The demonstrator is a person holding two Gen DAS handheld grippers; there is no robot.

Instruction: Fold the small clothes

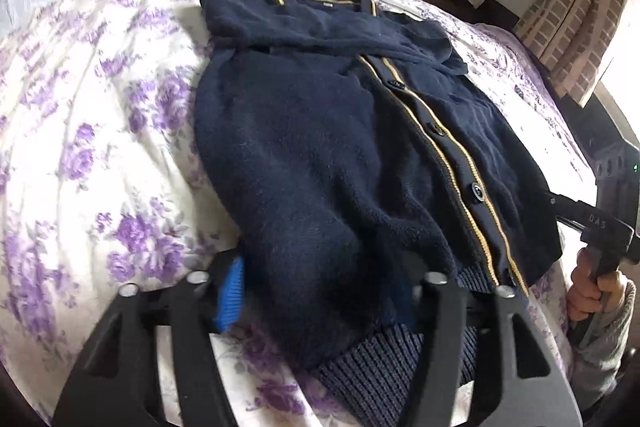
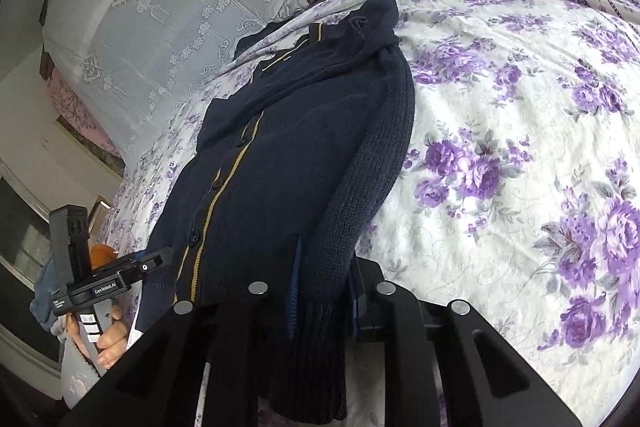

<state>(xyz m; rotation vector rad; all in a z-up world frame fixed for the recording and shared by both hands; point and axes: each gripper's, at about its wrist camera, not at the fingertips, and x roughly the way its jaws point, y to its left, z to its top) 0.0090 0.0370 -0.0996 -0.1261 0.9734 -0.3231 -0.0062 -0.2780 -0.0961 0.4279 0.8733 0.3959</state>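
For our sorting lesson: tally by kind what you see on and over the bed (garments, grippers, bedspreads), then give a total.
cardigan: 1
grippers: 2 (left gripper, right gripper)
bedspread: 1
total: 4

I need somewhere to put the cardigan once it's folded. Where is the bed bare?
The floral bedspread lies bare on both sides of the navy cardigan: one wide stretch beyond its folded-in sleeve, another on its opposite side. It is crowded at the hem, where both grippers work, and at the lace-covered pile past the collar.
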